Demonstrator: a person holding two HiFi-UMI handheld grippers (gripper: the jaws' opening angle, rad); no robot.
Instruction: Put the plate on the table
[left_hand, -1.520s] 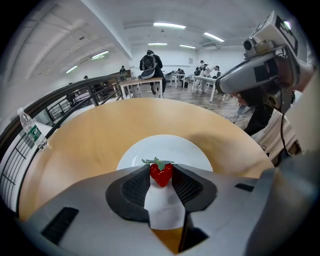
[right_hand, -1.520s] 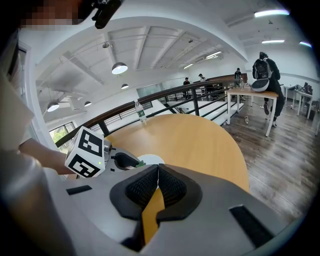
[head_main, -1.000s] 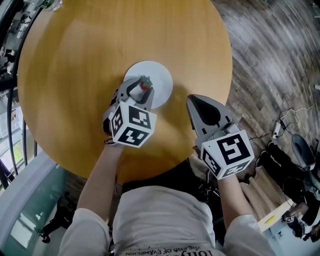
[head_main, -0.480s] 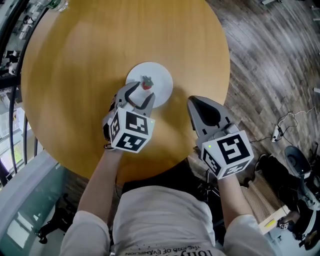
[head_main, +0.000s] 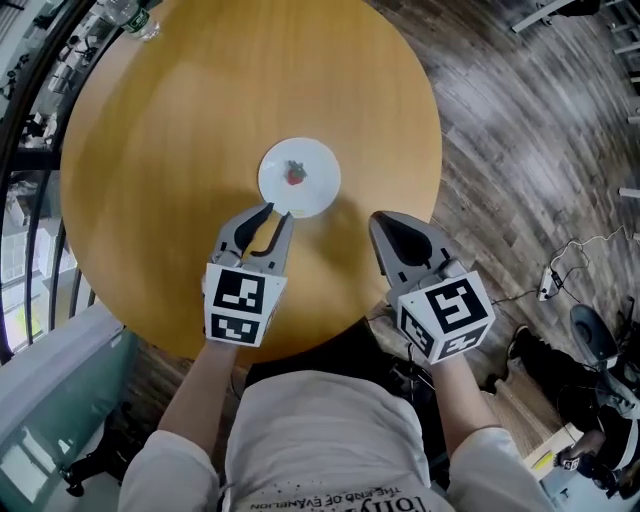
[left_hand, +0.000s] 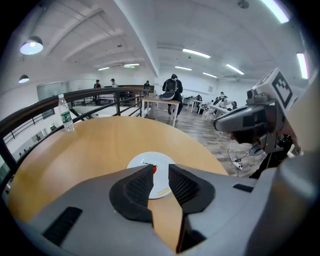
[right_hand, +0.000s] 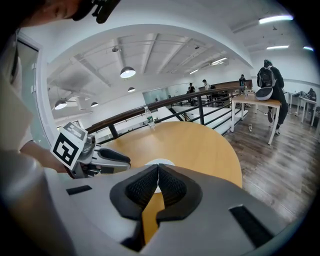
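**Left gripper (head_main: 278, 213) backs off the plate (head_main: 299, 177)**

It has withdrawn toward the frame's lower left, its jaws closing with nothing between them. The plate lies flat mid-frame on the worktop (head_main: 170, 120). The right gripper (head_main: 384, 218) has its jaws pressed together. The task looks finished.

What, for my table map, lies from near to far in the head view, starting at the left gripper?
left gripper, its jaws closing with nothing between them → plate with a small red item on it → bottle
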